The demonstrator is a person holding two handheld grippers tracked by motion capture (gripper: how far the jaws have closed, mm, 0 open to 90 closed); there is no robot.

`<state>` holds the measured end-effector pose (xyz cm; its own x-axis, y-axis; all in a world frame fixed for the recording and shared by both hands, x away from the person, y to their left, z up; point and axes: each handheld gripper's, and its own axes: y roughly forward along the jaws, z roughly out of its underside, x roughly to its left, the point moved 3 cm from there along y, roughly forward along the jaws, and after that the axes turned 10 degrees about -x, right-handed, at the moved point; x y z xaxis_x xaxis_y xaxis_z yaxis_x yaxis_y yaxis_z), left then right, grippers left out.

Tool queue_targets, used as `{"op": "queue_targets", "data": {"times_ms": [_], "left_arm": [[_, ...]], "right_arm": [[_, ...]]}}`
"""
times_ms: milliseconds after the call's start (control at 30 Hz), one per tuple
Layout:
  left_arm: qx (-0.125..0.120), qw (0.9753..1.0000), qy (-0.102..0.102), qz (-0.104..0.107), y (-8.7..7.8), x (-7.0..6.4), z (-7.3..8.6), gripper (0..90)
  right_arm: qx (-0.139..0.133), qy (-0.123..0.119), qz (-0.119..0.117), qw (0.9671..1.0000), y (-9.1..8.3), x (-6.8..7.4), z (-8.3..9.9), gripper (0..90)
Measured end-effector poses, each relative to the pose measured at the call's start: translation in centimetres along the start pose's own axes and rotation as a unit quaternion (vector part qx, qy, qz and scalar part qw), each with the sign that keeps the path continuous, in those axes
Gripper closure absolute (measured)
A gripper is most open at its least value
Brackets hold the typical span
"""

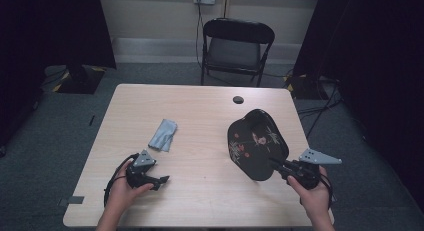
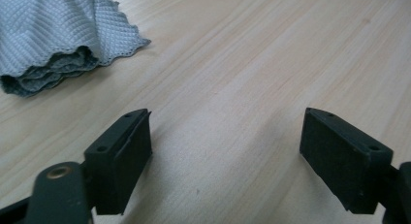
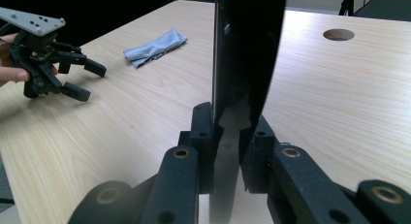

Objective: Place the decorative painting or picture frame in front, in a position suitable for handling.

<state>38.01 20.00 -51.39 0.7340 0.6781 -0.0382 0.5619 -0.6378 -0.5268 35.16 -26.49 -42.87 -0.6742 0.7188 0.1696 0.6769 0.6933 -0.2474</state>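
— Right gripper (image 3: 227,151): clamping the rim of the glossy black lacquered tray with painted flowers (image 1: 256,143), tilting it up off the pale wooden table (image 1: 200,111).

— Left gripper (image 2: 225,151): gaping wide, hovering near the folded grey cloth (image 2: 53,35).

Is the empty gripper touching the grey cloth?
Apart. In the left gripper view, the left gripper is open over bare table, and the cloth lies beyond its jaws with wood showing between.

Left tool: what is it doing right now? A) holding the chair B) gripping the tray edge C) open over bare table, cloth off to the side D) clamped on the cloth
C: the left tool has its jaws wide apart over bare table, with the cloth lying apart from it.
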Motion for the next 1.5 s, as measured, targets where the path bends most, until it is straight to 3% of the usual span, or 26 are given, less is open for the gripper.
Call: {"op": "queue_targets", "data": {"times_ms": [67,133,200,233,333,400,500,567,600,633,833,967,1067,1133,1233,1300,1400,1500], "left_arm": [[-0.003,1.0000,-0.003,-0.004,-0.4,0.2,-0.5,20.5],[-0.006,0.9999,-0.003,-0.009,-0.6,0.3,-0.9,29.8],[-0.019,0.9995,-0.021,-0.011,-0.7,0.3,-2.0,42.0],[-0.020,0.9994,-0.020,-0.020,-0.5,0.4,-2.4,45.8],[-0.005,0.9979,0.018,-0.062,0.3,1.1,-3.5,44.3],[-0.016,0.9979,0.008,-0.063,0.9,1.5,-4.3,48.7],[-0.007,0.9973,0.012,-0.073,1.7,2.2,-4.9,45.2],[-0.003,0.9972,-0.004,-0.075,2.2,2.4,-4.8,43.8],[-0.003,0.9966,0.004,-0.082,2.4,2.6,-4.7,43.8],[-0.002,0.9966,-0.004,-0.082,2.6,2.7,-4.6,43.5],[-0.005,0.9948,-0.008,-0.102,2.4,3.7,-4.9,43.1],[-0.004,0.9939,-0.027,-0.107,2.7,4.7,-5.3,49.1],[0.004,0.9930,-0.026,-0.115,3.0,5.2,-5.2,51.2],[0.007,0.9914,-0.044,-0.123,3.5,5.8,-4.7,54.9],[0.042,0.9906,-0.043,-0.122,4.0,6.1,-4.0,60.8],[0.040,0.9911,-0.037,-0.122,4.0,6.0,-3.8,66.5],[0.052,0.9922,-0.039,-0.107,3.8,5.3,-3.9,82.2],[0.074,0.9938,-0.007,-0.083,3.5,4.1,-4.0,85.7]], "right_arm": [[0.001,-0.001,0.001,1.0000,0.0,0.0,0.0,78.8],[0.000,-0.001,0.000,1.0000,0.0,0.0,0.0,78.8],[-0.001,0.000,0.001,1.0000,0.0,0.0,0.0,78.8],[0.000,0.001,0.001,1.0000,0.0,0.0,0.0,78.8],[0.002,-0.001,0.002,1.0000,0.0,0.1,0.0,78.9],[0.002,-0.003,0.002,1.0000,0.0,0.1,0.0,78.8],[0.002,-0.004,0.002,1.0000,0.0,0.1,0.0,78.8],[0.002,-0.002,0.003,1.0000,0.0,0.1,0.0,78.8],[0.003,-0.002,0.003,1.0000,-0.1,0.0,0.0,78.8],[0.003,-0.002,0.003,1.0000,-0.1,0.0,0.0,78.8],[0.005,-0.002,0.002,1.0000,-0.1,0.1,0.0,78.8],[0.005,-0.002,0.002,1.0000,-0.1,0.1,0.0,78.8],[0.005,-0.003,0.003,1.0000,-0.1,0.1,0.0,78.8],[0.005,-0.003,0.003,1.0000,-0.1,0.2,0.0,78.8],[0.005,-0.003,0.002,1.0000,-0.1,0.2,0.0,78.8],[0.005,-0.003,0.002,1.0000,-0.1,0.1,0.0,78.7],[0.005,-0.003,0.002,1.0000,-0.1,0.1,0.0,78.7],[0.005,-0.004,0.002,1.0000,-0.1,0.1,0.0,78.7]]}}
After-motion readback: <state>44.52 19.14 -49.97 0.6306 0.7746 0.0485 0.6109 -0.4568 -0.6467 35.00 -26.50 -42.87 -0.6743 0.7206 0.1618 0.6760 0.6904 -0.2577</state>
